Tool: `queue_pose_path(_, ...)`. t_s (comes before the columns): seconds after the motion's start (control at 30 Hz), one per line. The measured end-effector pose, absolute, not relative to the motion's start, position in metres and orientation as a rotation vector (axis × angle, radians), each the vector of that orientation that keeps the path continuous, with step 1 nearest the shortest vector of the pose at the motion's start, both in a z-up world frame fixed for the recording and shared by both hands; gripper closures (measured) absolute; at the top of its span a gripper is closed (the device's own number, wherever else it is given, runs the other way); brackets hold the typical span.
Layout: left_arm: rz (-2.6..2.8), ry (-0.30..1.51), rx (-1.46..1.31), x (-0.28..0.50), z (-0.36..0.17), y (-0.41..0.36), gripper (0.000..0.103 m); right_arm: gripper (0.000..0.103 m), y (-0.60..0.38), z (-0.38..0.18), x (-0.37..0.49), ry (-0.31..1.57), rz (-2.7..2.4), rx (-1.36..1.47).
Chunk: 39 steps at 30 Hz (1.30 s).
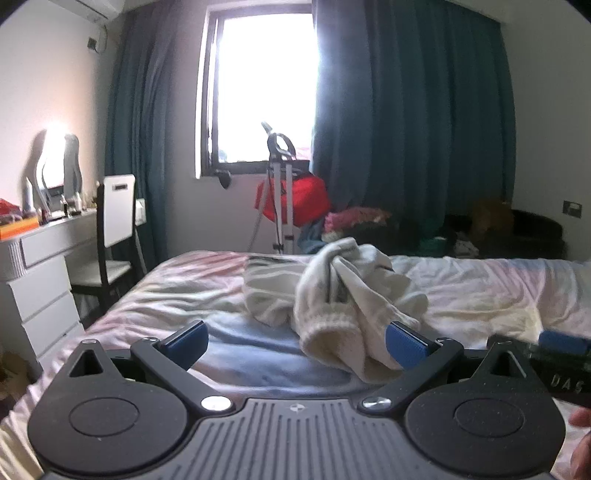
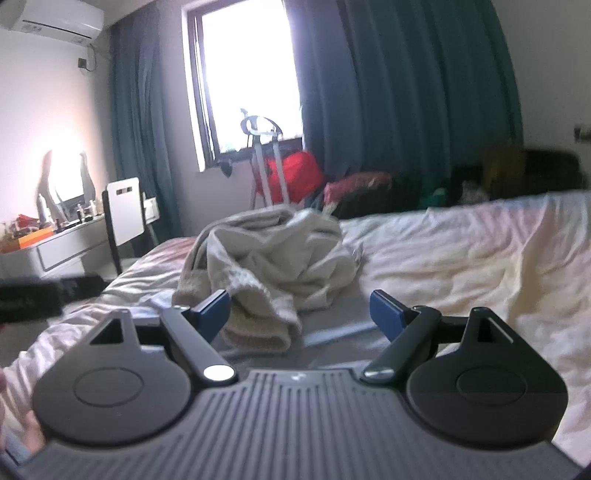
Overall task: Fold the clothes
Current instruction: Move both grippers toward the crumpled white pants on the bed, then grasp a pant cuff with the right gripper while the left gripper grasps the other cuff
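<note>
A crumpled cream knitted sweater [image 1: 332, 291] lies heaped mid-bed on the wrinkled pale bedsheet [image 1: 480, 291], its ribbed cuff pointing toward the cameras, with no clear long axis. The left gripper [image 1: 295, 341] and right gripper [image 2: 299, 314] both gape, empty.

A bright window [image 1: 264, 85] sits at twelve o'clock, teal curtains [image 1: 413, 110] hanging on both sides of it. Below the sill stands a metal stand [image 1: 280, 195] with something red [image 1: 306, 199] draped behind it. At nine o'clock a white dresser [image 1: 40, 266] carries a lit mirror [image 1: 55, 162] and small bottles, a white-backed chair [image 1: 116, 218] just beside it. An air conditioner [image 2: 55, 18] hangs at eleven o'clock. A rumpled pale bedsheet [image 2: 480, 251] fills the lower part of the view.
</note>
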State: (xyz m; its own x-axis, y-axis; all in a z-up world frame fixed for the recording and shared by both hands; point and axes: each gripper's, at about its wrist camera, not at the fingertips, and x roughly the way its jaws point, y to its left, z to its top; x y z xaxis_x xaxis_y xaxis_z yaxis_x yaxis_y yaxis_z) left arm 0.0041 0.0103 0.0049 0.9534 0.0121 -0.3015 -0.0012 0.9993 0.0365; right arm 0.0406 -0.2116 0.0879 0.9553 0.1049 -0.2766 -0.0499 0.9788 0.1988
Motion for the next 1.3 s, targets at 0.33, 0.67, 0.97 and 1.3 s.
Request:
queue_pose_path(0.33,0.063,0.276,0.045,0.018,0.005,0.047,0.000,0.019,-0.199,0.087,0.111,0.368,0.171,0.280)
queue_pose_path(0.67,0.096,0.428,-0.050,0.076,-0.023,0.078,0.000,0.038,-0.160,0.059,0.183,0.520,0.228,0.214)
queue_pose_path(0.97,0.061,0.453,0.006,0.092,-0.038,0.061,0.000,0.083,-0.198,0.085,0.180,0.487,0.215,0.322)
queue_pose_path(1.3,-0.199,0.455,-0.076,0.085,-0.038,0.049,0.000,0.087,-0.246,0.140,0.118,0.327,0.195,0.365)
